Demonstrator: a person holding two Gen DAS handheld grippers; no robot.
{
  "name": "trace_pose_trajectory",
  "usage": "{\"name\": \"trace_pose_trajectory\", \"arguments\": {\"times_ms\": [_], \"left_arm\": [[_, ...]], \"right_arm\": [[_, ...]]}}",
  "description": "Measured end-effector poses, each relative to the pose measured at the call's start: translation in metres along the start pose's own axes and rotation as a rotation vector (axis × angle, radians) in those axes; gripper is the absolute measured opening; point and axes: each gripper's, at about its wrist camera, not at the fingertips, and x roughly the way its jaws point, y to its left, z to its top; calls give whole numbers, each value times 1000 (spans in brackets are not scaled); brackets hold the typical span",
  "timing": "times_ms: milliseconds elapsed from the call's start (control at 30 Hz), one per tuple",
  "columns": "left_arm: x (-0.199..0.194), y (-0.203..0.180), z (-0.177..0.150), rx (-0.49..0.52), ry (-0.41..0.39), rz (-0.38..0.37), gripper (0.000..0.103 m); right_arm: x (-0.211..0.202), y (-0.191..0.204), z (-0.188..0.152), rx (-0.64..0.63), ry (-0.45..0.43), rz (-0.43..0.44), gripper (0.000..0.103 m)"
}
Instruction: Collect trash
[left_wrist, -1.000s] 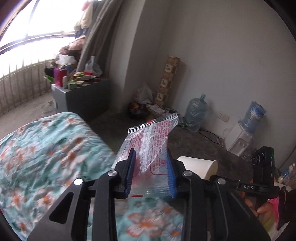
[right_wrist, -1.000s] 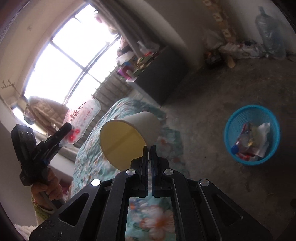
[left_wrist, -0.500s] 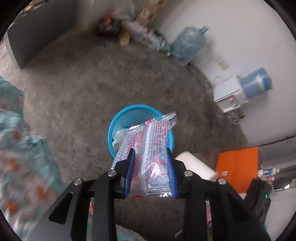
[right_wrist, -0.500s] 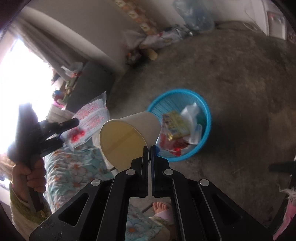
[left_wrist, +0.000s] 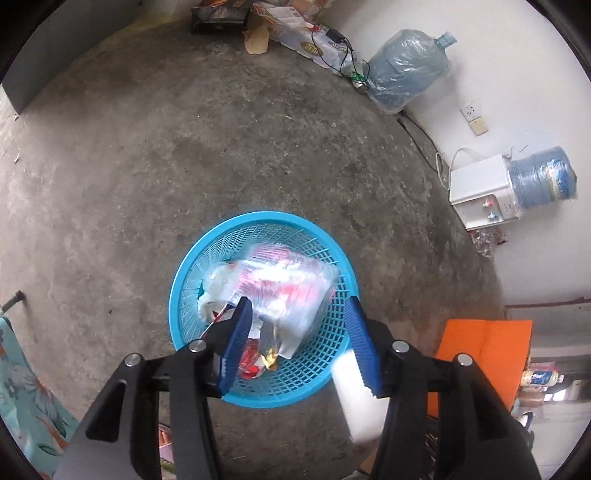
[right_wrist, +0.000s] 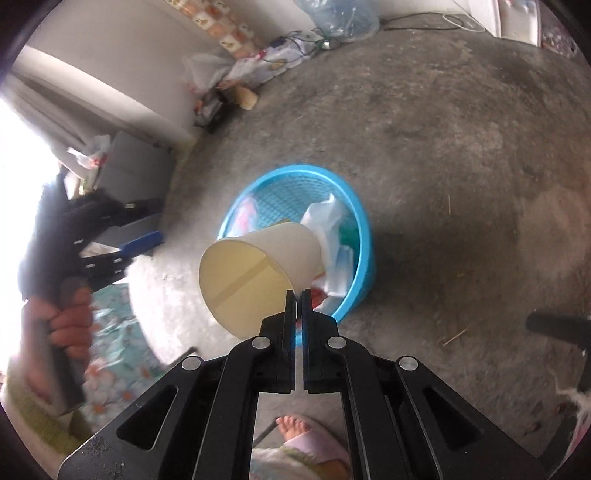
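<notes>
Concrete floor carries blue basket beneath left gripper, whose jaws have just been opening, plastic bag released; only the right view shows right gripper clenched on paper cup.

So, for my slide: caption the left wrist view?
Open left tongs above the blue basket, plastic wrapper dropping in.

The clear wrapper in the blue basket is smeared by motion, its red print unreadable. At lower right of the left view a white cup is blurred, partly behind the gripper finger. In the right view the hand at left is blurred and cut by the edge.
</notes>
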Motion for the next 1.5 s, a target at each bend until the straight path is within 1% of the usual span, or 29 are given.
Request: {"name": "trace_pose_trajectory", "arguments": {"times_ms": [33,100,133,167,200,233,333,433,467,633,733,800,833,900,967,1000,1067,1100,1167,1233,1333,1400,1500], "left_arm": [[-3,0,0,2,-6,-7,51],[-13,-2,0,18,-28,-15,52],[-21,-4,-1,29,-42,-18,52],[-27,-6,-1,37,-53,-20,55],[-36,-7,-3,44,-68,-27,56],[-44,-9,-4,50,-81,-37,57],[-80,-13,-14,77,-135,-66,65],[-118,-16,-27,123,-205,-75,71],[-129,-17,-32,134,-227,-73,73],[-189,-14,-69,163,-311,-73,77],[-227,-12,-101,191,-379,-60,81],[-255,-9,-126,215,-446,-38,87],[-266,-8,-137,222,-477,-29,89],[-297,-3,-167,230,-557,-1,96],[-322,5,-196,229,-615,36,97],[-334,8,-210,228,-640,55,97],[-355,13,-237,220,-688,101,97],[-365,16,-251,214,-711,123,97],[-384,24,-281,200,-761,158,97],[-398,32,-308,174,-798,185,97],[-415,43,-345,111,-838,227,97],[-422,48,-365,41,-858,276,97],[-432,58,-390,-54,-880,340,97]], "right_arm": [[6,1,3,-1,-3,-11,1],[18,3,10,-5,-20,-50,5],[24,3,13,-14,-29,-79,11],[32,4,16,-25,-28,-110,28],[39,3,18,-30,-20,-134,38],[43,2,19,-28,-13,-146,45],[36,-1,17,-10,-23,-135,45],[16,-3,12,-3,-71,-100,51],[8,-4,9,-8,-84,-93,52],[-13,-5,7,-2,-102,-78,52],[-32,7,2,-23,-125,-50,52],[-47,27,-5,-70,-142,-31,55],[-52,36,-9,-98,-153,-20,57],[-71,62,-19,-171,-187,7,63],[-90,87,-31,-229,-220,32,72],[-101,102,-39,-270,-241,54,74],[-118,127,-54,-338,-268,71,82],[-128,142,-64,-383,-286,84,84],[-144,167,-82,-448,-305,97,90],[-157,187,-97,-509,-320,126,94],[-175,212,-118,-589,-335,171,95],[-185,225,-133,-627,-330,205,95],[-196,239,-149,-666,-332,233,95]]}}
